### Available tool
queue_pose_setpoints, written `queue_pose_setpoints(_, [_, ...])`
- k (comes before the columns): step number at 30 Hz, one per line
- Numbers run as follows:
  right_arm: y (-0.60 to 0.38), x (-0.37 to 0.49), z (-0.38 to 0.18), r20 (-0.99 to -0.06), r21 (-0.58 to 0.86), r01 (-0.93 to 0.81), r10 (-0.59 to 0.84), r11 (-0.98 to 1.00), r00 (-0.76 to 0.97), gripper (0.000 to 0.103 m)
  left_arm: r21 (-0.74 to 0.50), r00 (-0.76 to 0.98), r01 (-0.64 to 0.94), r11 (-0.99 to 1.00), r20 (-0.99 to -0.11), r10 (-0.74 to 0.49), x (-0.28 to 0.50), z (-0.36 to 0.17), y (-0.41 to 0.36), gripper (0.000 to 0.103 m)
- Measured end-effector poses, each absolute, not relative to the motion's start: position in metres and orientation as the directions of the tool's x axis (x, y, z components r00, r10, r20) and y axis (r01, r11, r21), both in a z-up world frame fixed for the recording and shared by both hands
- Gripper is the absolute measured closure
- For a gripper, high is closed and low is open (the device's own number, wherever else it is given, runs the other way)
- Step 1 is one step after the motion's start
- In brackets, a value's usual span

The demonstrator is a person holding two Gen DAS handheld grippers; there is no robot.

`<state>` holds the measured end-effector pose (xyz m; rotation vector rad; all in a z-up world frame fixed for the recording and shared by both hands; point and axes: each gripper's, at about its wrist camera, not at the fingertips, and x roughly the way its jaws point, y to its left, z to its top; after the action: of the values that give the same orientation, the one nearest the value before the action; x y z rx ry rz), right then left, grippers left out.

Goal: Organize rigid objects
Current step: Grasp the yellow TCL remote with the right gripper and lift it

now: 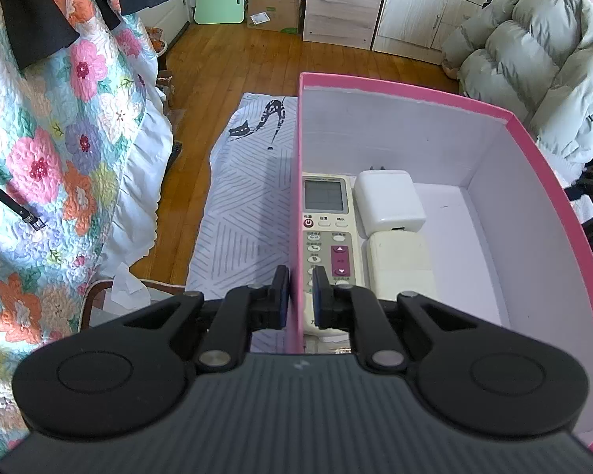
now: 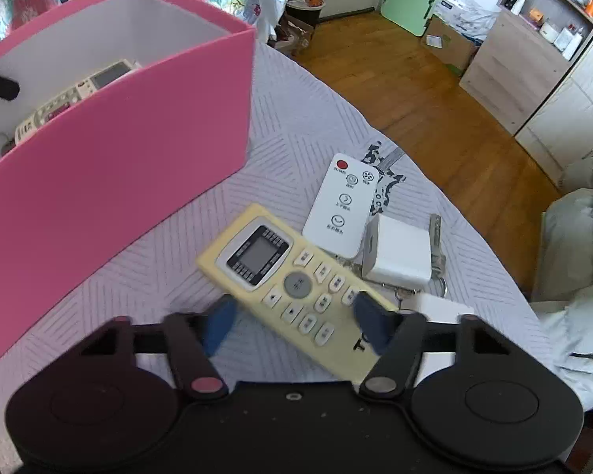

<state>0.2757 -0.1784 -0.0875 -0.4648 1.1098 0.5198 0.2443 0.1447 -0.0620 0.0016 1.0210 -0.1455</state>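
Seen from the left wrist: left gripper (image 1: 301, 296) at lower centre, jaws nearly together and pinching the near wall of the pink box (image 1: 533, 150), one pad outside, one inside. In the box, along its left wall, a cream remote with a screen (image 1: 328, 233); beside it two white power adapters (image 1: 389, 203), one behind the other. Rest of the box floor bare.

Seen from the right wrist: right gripper (image 2: 294, 326) at lower centre, jaws about half open and straddling the yellow remote (image 2: 292, 288), which lies diagonally on the pale patterned cloth (image 2: 296, 118). Blue pads flanking the remote's long sides near its lower half; right pad at the edge, left pad apparently just clear, so no firm squeeze visible yet. Pink box filling the upper left of this frame. To the right of centre, a small white remote (image 2: 342, 205), a white charger block (image 2: 399, 254) and a key (image 2: 435, 237), all crowded close together.

Judged handling: yellow remote likely light, stiff plastic, smooth and a little slippery. Best taken across its narrow width, near mid-length for balance, clear of the rubber buttons. Risk of twisting or sliding out if held only near one end.
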Motion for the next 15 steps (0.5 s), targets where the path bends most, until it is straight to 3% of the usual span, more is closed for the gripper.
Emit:
queue_pose_setpoints(5, [-0.177, 0.262, -0.079, -0.927, -0.033, -0.632, 0.213, 0.775, 0.310, 0.049, -0.061, 0.515, 0.125, 0.990, -0.849, -0.118, 0.245, -0.062, 0.143, 0.094])
queue_pose_setpoints(10, [-0.189, 0.266, -0.071, -0.880, -0.042, -0.660, 0.285, 0.750, 0.381, 0.037, -0.051, 0.516, 0.130, 0.990, -0.849, -0.112, 0.245, -0.062, 0.143, 0.094])
queue_pose_setpoints(12, [-0.193, 0.273, -0.075, -0.878, -0.029, -0.677, 0.305, 0.736, 0.370, 0.028, -0.052, 0.516, 0.130, 0.990, -0.849, -0.112, 0.245, -0.062, 0.143, 0.094])
queue_pose_setpoints(15, [-0.193, 0.282, -0.085, -0.883, -0.013, -0.706, 0.323, 0.709, 0.340, 0.024, -0.051, 0.516, 0.131, 0.990, -0.849, -0.112, 0.245, -0.062, 0.143, 0.094])
